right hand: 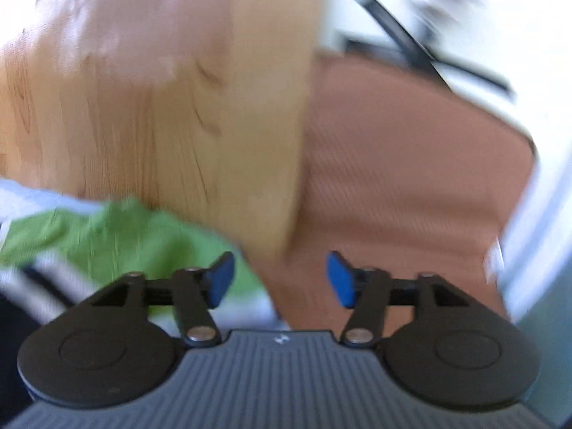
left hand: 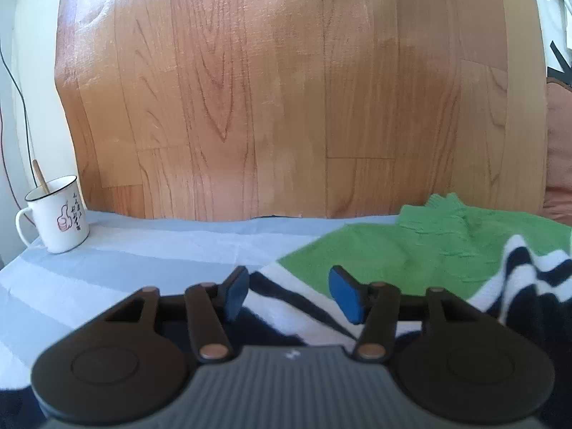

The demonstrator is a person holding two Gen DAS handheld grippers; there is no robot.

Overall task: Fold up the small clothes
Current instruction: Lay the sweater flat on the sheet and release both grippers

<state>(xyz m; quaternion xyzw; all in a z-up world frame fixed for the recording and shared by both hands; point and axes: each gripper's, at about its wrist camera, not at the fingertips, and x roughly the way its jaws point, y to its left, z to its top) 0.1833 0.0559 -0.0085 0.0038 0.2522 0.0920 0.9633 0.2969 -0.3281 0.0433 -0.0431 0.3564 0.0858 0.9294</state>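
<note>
The left gripper (left hand: 289, 291) hangs with jaws parted and empty over the striped-and-green garment (left hand: 393, 254) lying on the blue cloth (left hand: 143, 250), while the right gripper (right hand: 279, 280), likewise released, points off its edge, apparently repositioning for another grasp.

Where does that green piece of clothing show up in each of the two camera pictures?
Left wrist view: the green garment lies right of centre, beyond the hand-held gripper.
Right wrist view: the garment is at lower left, blurred.
Shared landmark: the wood-grain panel behind it.
</note>
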